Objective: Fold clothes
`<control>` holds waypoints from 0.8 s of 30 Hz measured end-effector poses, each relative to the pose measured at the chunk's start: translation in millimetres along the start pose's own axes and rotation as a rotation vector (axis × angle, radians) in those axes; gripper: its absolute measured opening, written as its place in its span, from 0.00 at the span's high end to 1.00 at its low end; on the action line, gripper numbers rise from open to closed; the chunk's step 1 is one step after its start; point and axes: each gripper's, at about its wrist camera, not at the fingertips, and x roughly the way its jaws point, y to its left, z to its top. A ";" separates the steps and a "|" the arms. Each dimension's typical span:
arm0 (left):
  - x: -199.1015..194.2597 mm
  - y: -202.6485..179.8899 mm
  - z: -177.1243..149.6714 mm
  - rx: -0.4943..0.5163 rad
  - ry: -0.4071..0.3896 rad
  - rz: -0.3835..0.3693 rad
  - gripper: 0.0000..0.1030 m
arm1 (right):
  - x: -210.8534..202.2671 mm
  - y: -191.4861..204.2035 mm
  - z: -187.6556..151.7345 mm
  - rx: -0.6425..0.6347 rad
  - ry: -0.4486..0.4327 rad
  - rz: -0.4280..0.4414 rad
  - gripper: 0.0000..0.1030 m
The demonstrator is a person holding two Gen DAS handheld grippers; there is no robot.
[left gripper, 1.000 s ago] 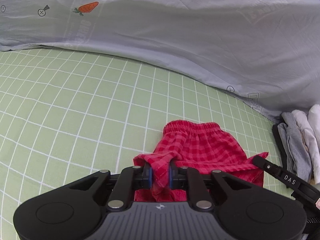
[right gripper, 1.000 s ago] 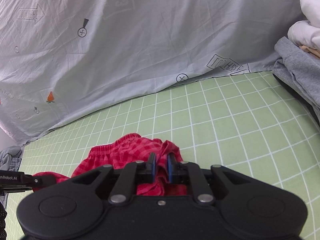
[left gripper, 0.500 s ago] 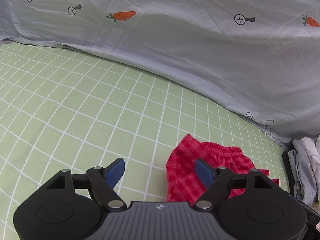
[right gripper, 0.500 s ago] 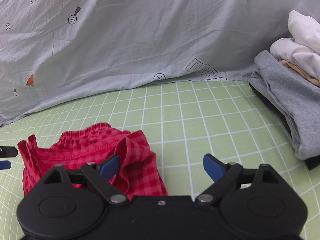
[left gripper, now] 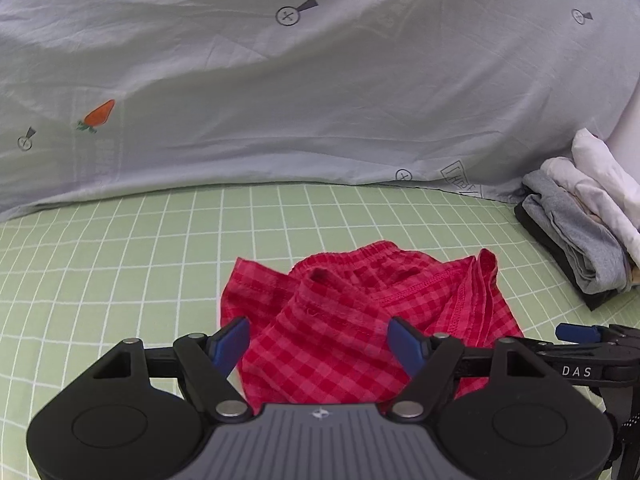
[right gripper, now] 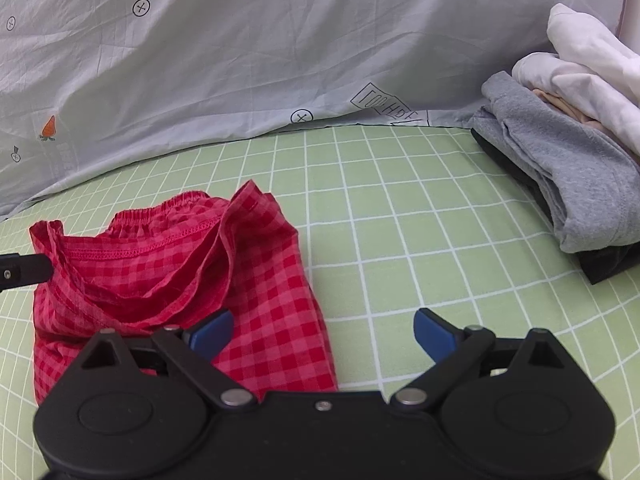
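Note:
Red checked shorts [left gripper: 344, 320] lie rumpled and partly folded on the green grid sheet [left gripper: 120, 264]; they also show in the right wrist view [right gripper: 168, 280]. My left gripper [left gripper: 320, 344] is open and empty, its blue fingertips either side of the near part of the shorts. My right gripper [right gripper: 324, 332] is open and empty, its left fingertip [right gripper: 210, 330] over the shorts' right part and its right one over bare sheet. The right gripper's finger [left gripper: 580, 334] shows at the right of the left wrist view.
A pile of folded clothes, grey [right gripper: 560, 160] with white [right gripper: 588, 64] on top, sits at the right on the sheet [right gripper: 400, 208]; it also shows in the left wrist view [left gripper: 580, 224]. A grey carrot-print cover [left gripper: 320, 92] rises along the back.
Both grippers were shut on the shorts a second ago; they have opened and let go. The shorts now lie on the sheet and both grippers have drawn back a little.

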 end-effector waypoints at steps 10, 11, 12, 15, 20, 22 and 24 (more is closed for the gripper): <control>27.7 17.0 3.9 -0.092 0.009 0.018 0.98 | 7.4 1.9 5.3 0.003 0.008 0.000 0.05; 26.4 23.6 5.0 -0.131 -0.001 0.035 0.98 | 8.1 1.6 5.5 0.006 0.009 0.000 0.05; 25.1 30.7 6.3 -0.173 -0.012 0.055 0.98 | 8.9 1.1 5.7 0.008 0.013 0.000 0.05; 23.5 54.6 8.7 -0.317 -0.032 0.139 0.97 | 12.1 0.4 6.3 0.014 0.022 0.003 0.05; 21.4 90.0 7.0 -0.499 0.024 0.207 0.61 | 16.4 3.8 12.4 0.018 0.020 0.035 0.04; 15.3 93.2 3.1 -0.515 0.036 0.191 0.25 | 18.3 8.5 17.3 0.010 0.015 0.066 0.03; 9.7 91.2 -0.9 -0.501 0.041 0.154 0.20 | 22.9 15.8 22.0 -0.014 0.018 0.108 0.02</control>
